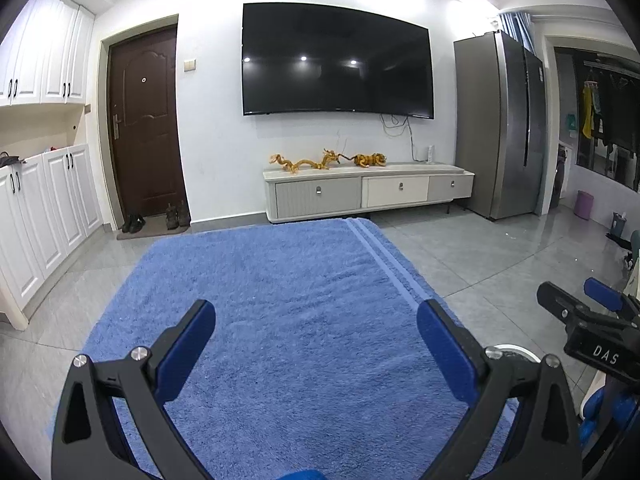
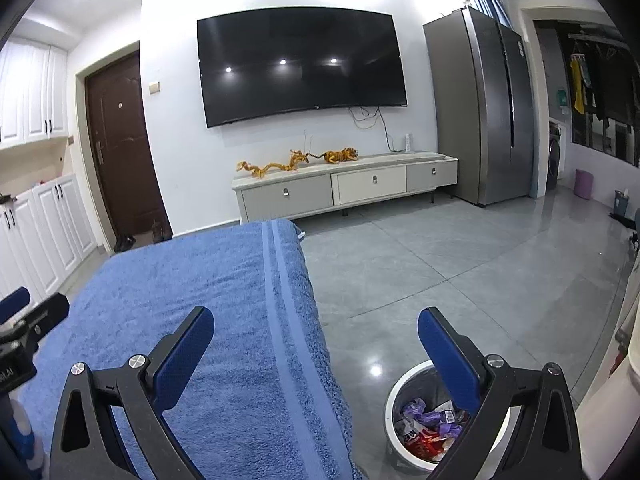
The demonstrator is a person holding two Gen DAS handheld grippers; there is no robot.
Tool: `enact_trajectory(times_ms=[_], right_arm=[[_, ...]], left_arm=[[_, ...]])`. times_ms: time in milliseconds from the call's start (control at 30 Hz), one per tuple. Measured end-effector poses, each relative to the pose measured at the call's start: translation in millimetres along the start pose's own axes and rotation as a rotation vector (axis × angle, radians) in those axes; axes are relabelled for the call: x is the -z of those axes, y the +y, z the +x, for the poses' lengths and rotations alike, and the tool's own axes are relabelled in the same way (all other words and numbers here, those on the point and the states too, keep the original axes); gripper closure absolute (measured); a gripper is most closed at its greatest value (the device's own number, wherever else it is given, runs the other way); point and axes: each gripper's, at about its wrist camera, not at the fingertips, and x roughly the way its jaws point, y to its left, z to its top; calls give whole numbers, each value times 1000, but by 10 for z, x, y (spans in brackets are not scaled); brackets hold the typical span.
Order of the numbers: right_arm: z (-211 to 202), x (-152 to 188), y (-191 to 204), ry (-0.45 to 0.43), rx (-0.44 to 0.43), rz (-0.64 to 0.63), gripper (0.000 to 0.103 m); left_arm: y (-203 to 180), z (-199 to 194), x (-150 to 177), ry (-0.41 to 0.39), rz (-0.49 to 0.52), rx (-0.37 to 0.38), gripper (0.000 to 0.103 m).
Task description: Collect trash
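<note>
A white trash bin (image 2: 394, 396) stands on the floor just right of the towel-covered table, holding purple, red and white wrappers (image 2: 428, 424). My right gripper (image 2: 316, 322) is open and empty, over the towel's right edge, its right finger above the bin. My left gripper (image 1: 316, 322) is open and empty above the blue towel (image 1: 280, 300). The right gripper also shows at the right of the left wrist view (image 1: 580, 304), with the bin's rim (image 1: 516, 350) below it. No trash lies on the towel in either view.
A blue towel (image 2: 200, 300) covers the table. Beyond it are a grey tile floor (image 2: 460, 264), a low TV cabinet (image 2: 344, 188), a wall TV, a steel fridge (image 2: 484, 108), a brown door (image 1: 146, 128) and white cupboards (image 1: 44, 216).
</note>
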Motion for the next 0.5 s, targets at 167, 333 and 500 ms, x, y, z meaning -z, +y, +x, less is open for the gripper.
enact_trajectory(times_ms=[167, 333, 500], right_arm=[[-137, -19, 15, -35, -3, -7, 0], [-247, -13, 32, -56, -11, -16, 0], [-351, -26, 31, -77, -25, -18, 0]], left_arm=[[-52, -130, -16, -28, 5, -4, 2], [-108, -260, -17, -50, 13, -6, 2], [-135, -376, -26, -68, 20, -13, 2]])
